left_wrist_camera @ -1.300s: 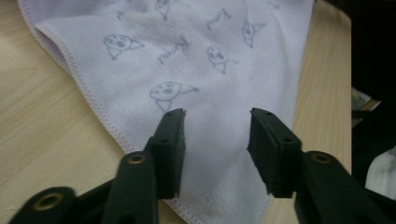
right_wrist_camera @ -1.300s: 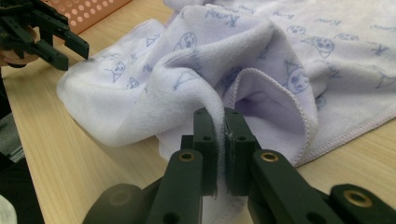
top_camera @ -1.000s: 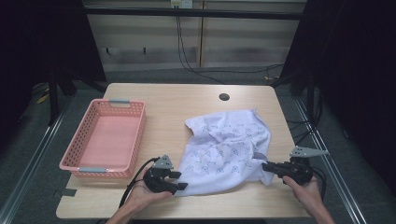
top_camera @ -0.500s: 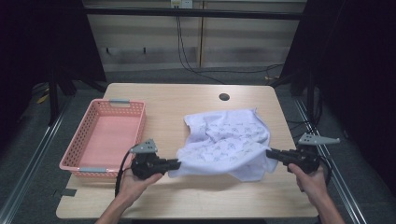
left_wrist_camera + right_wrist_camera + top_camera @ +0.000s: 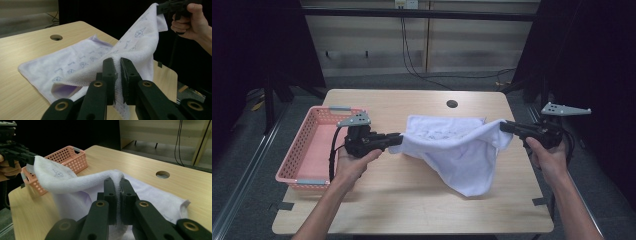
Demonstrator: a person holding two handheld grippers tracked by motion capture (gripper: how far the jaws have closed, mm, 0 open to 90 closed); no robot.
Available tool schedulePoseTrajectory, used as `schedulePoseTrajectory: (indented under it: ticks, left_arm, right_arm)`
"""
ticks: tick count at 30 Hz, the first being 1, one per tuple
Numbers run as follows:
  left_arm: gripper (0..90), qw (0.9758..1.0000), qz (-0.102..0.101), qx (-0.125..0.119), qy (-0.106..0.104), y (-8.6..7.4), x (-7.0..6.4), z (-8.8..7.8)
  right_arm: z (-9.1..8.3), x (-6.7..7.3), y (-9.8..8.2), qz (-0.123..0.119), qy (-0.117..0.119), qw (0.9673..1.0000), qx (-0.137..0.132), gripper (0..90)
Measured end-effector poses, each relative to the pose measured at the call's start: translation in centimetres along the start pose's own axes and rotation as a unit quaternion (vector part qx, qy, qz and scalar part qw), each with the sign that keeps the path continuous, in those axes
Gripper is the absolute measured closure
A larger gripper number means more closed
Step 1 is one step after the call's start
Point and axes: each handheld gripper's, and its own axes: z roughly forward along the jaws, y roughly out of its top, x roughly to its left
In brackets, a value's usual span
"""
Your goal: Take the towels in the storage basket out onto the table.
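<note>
Both grippers are clamping the white printed towel [image 5: 452, 150] and holding it up off the table [image 5: 412, 205]. The left gripper [image 5: 398, 140], at about 9 o'clock of the cloth, is pinching one edge; in the left gripper view its jaws have just been closing and are now standing narrow, with the hem sandwiched between them [image 5: 117, 75]. The right gripper [image 5: 504, 127], at about 3 o'clock, is gripping the opposite edge the same way, jaws nearly together on a fold of terry [image 5: 117, 195].

The towel is hanging between the two tools over the table's centre. Its upper edge is spanning the gap while the bulk is sagging towards 6 o'clock. Part of it is resting on the wood in both gripper views.

The pink basket [image 5: 319, 150] is sitting at the table's 9 o'clock edge, just beside the left gripper.

Risks, as judged from here:
- Each grip is catching only a thin margin of hem, so pulling the span taut could be tugging an edge free.
- The sagging lobe is dragging, so it could be bunching or folding unevenly.
- The left hand [image 5: 352, 165] is working close to the basket rim and could be knocking it.
</note>
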Motion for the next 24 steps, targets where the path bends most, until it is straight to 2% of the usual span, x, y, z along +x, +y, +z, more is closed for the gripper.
schedulePoseTrajectory:
  ticks: [2,4,5,7,9,11,12,13,15,16,17,18,20,22,24]
  left_arm:
    - [82.0,0.9999,0.005,0.004,0.014,-0.3,0.3,0.2]
    - [80.8,0.9999,-0.004,0.007,0.015,-0.7,0.7,0.5]
    - [81.8,0.9998,-0.002,0.011,0.019,-0.9,0.8,0.7]
    - [81.1,0.9999,-0.006,0.007,0.01,-1.4,1.1,1.2]
    - [77.9,0.9997,-0.009,0.017,0.017,-1.6,1.3,1.4]
    - [75.9,0.9998,-0.015,0.008,0.007,-1.9,1.6,1.5]
    - [76.8,0.9998,-0.016,0.008,0.011,-2.0,1.7,1.5]
    - [81.8,0.9997,-0.015,0.012,0.016,-2.1,1.8,1.6]
    - [84.7,0.9988,-0.013,0.044,0.017,-2.5,1.9,2.2]
    - [81.6,0.9973,-0.011,0.072,0.005,-3.1,1.9,2.8]
    - [74.1,0.9962,-0.001,0.087,0.013,-3.7,1.7,3.2]
    - [67.8,0.9957,0.003,0.091,0.017,-4.2,1.6,3.4]
    - [60.4,0.9951,-0.001,0.098,0.005,-5.5,1.8,4.1]
    - [47.8,0.9935,-0.002,0.113,0.008,-6.6,2.1,4.7]
    - [41.3,0.9934,-0.007,0.114,-0.004,-7.5,2.2,5.4]
  right_arm:
    - [0.2,0.0,0.2,0.002,0.004,1.0,-0.003,85.5]
    - [0.7,0.0,0.0,0.001,0.007,1.0,0.001,85.4]
    - [0.9,0.0,-0.2,0.004,0.008,1.0,0.004,85.4]
    - [1.3,-0.1,-0.8,0.004,0.006,0.9999,0.012,84.6]
    - [1.6,-0.2,-1.3,0.008,0.011,0.9998,0.017,84.7]
    - [1.9,-0.4,-1.9,0.012,0.012,0.9997,0.02,84.8]
    - [1.9,-0.5,-2.0,0.013,0.013,0.9996,0.021,84.9]
    - [2.1,-0.5,-2.3,0.015,0.013,0.9995,0.023,85.2]
    - [2.3,-0.7,-2.7,0.017,0.015,0.9993,0.03,86.0]
    - [2.3,-0.7,-2.8,0.018,0.011,0.9993,0.032,86.1]
    - [2.4,-0.7,-3.0,0.018,0.011,0.9992,0.033,86.2]
    - [2.5,-0.8,-3.1,0.02,0.013,0.9992,0.033,86.2]
    - [2.5,-1.0,-3.3,0.024,0.009,0.9992,0.031,86.3]
    - [2.6,-1.3,-3.4,0.03,0.01,0.9991,0.029,86.2]
    - [2.6,-1.6,-3.6,0.035,0.008,0.9989,0.031,86.2]
